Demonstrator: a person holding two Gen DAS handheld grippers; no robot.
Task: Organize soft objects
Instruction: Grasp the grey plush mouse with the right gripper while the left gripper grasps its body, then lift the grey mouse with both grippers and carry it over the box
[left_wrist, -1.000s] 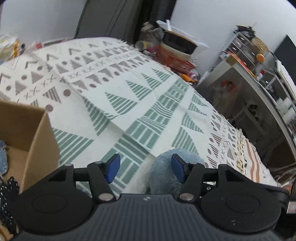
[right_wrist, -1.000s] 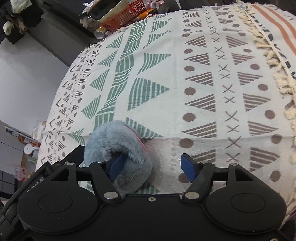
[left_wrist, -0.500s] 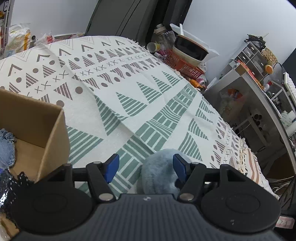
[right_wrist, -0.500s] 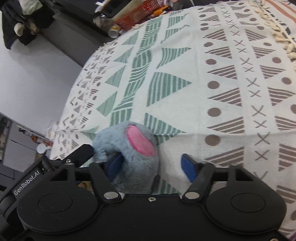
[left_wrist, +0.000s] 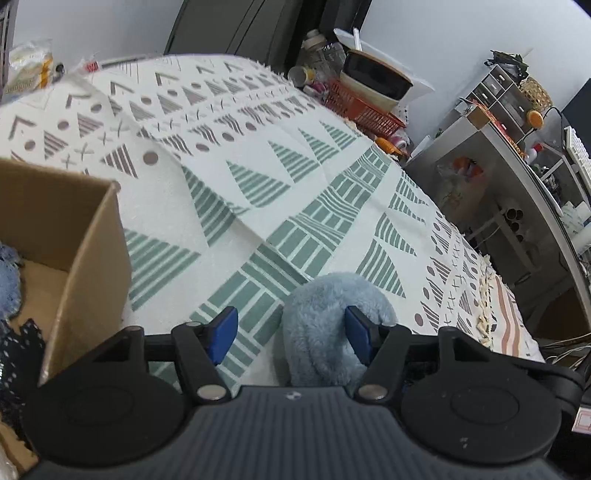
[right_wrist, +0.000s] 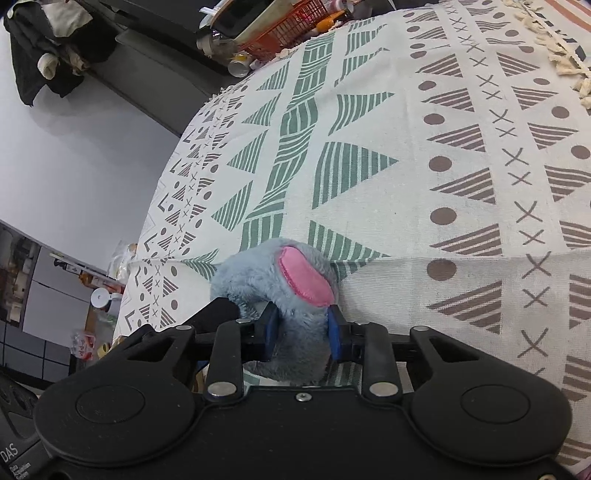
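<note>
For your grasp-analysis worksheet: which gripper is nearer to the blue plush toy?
Right. The right gripper has its jaws shut on the blue plush toy. The left gripper stands open, the toy against one jaw only.

Hidden below the right gripper body: the lower part of the blue plush toy, so no telling what sort of figure (only grey-blue fur and one pink patch on show); likewise cut short behind the left gripper housing in the left wrist view. Cropped by the left edge: the cardboard box, with its contents reduced to a scrap of blue fabric and a bit of dark dotted cloth, neither identifiable. Too small and crowded to sort out: the clutter around the red basket, and the shelf items at far right.
</note>
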